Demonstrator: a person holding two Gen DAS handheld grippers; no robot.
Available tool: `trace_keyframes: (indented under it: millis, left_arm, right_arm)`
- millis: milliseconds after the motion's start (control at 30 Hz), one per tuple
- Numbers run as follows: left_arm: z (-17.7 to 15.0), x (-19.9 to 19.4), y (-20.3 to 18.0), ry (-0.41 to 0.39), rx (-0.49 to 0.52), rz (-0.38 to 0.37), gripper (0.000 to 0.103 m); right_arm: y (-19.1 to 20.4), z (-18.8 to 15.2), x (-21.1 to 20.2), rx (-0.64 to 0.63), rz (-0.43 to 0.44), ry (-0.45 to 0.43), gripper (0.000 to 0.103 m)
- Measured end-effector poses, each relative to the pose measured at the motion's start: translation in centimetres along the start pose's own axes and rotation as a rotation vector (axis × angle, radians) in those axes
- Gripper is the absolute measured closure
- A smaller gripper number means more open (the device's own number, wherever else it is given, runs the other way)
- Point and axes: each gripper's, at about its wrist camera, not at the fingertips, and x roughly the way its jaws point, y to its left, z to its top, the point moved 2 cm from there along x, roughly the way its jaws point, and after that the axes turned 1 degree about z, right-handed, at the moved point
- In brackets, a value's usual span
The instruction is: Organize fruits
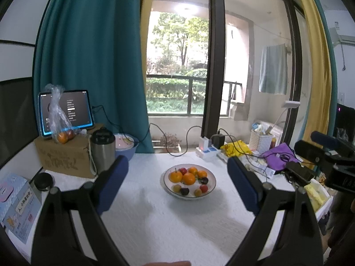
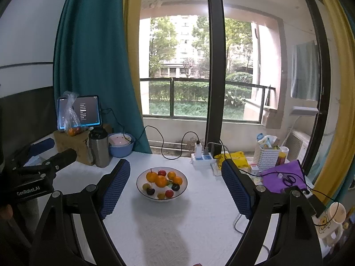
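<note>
A round white bowl (image 1: 166, 182) sits in the middle of the white table. It is full of fruits (image 1: 189, 178): big oranges at the far side, small red, yellow and dark ones nearer.

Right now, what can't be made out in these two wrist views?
- Tablet text: too small and blurred in both views; the plastic bag covers part of the screen.
- Fruit in that bag: count unclear, bunched behind crinkled plastic.
- Small dark and yellowish fruits in the bowl: kinds too small to tell.
- Blue basin behind the steel flask: contents partly hidden.
- Right gripper in the left wrist view: cut off by the edge.
</note>
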Motion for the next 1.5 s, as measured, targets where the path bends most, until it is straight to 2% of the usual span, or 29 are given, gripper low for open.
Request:
trace_keyframes:
  millis: [1500]
  left_arm:
    - [-0.28, -0.39, -0.23, 0.003, -0.002, 0.000, 0.011]
  right_arm:
    - [0.33, -0.07, 0.30, 0.008, -0.003, -0.004, 0.016]
